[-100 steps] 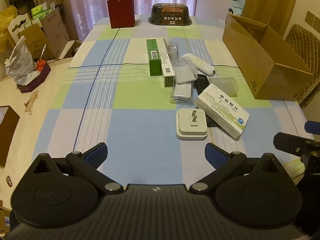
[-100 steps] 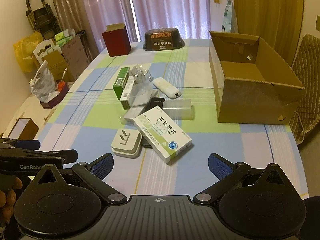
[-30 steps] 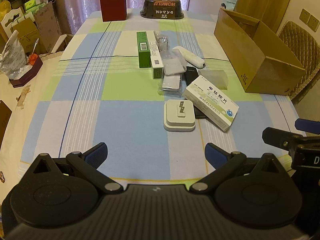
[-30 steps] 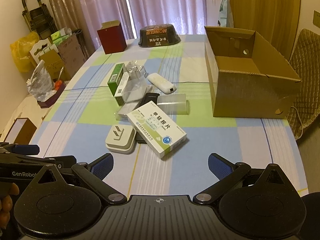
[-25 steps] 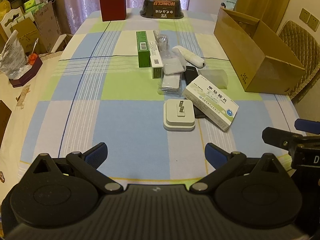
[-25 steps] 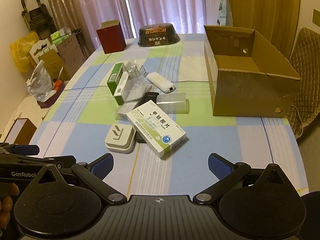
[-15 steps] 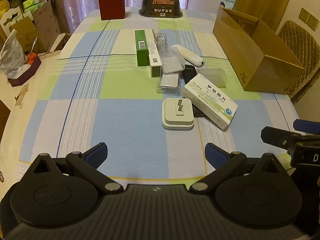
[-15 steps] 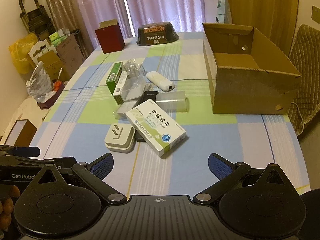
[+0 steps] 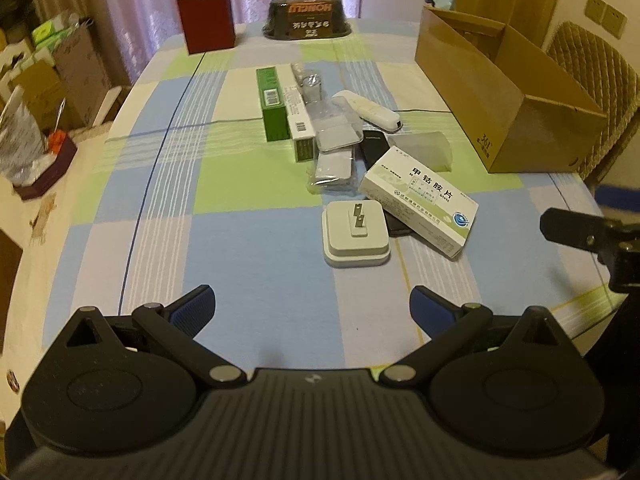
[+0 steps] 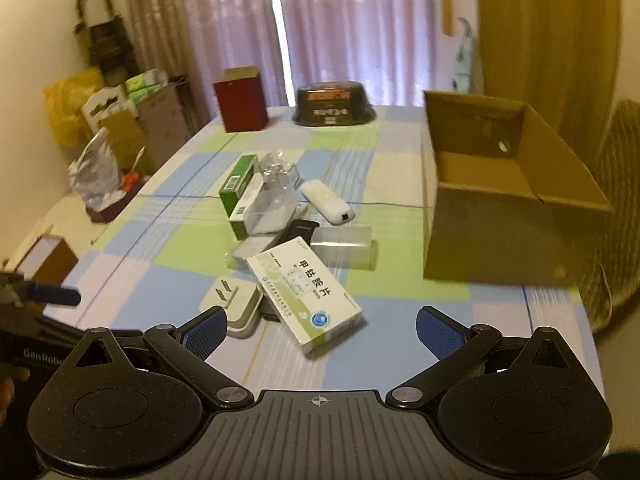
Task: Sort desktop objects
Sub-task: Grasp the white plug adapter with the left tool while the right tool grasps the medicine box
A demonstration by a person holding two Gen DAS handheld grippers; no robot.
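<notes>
Both my grippers, left (image 9: 310, 306) and right (image 10: 322, 326), spread wide, holding nothing. The medicine box (image 10: 304, 294) lies nearest, leaning on the plug (image 10: 234, 300). I'd straddle its narrow sides squarely, then carry it to the cardboard box (image 10: 500, 240).

One cardboard box (image 9: 496, 92); one red box (image 9: 207, 16); one dark tub (image 9: 307, 16); one white plug adapter (image 9: 356, 234); three medicine cartons: white-green (image 9: 420, 200), green (image 9: 272, 104), white (image 9: 298, 118); one white remote (image 9: 370, 106); one black phone (image 9: 374, 146); clear packets, count unclear.
</notes>
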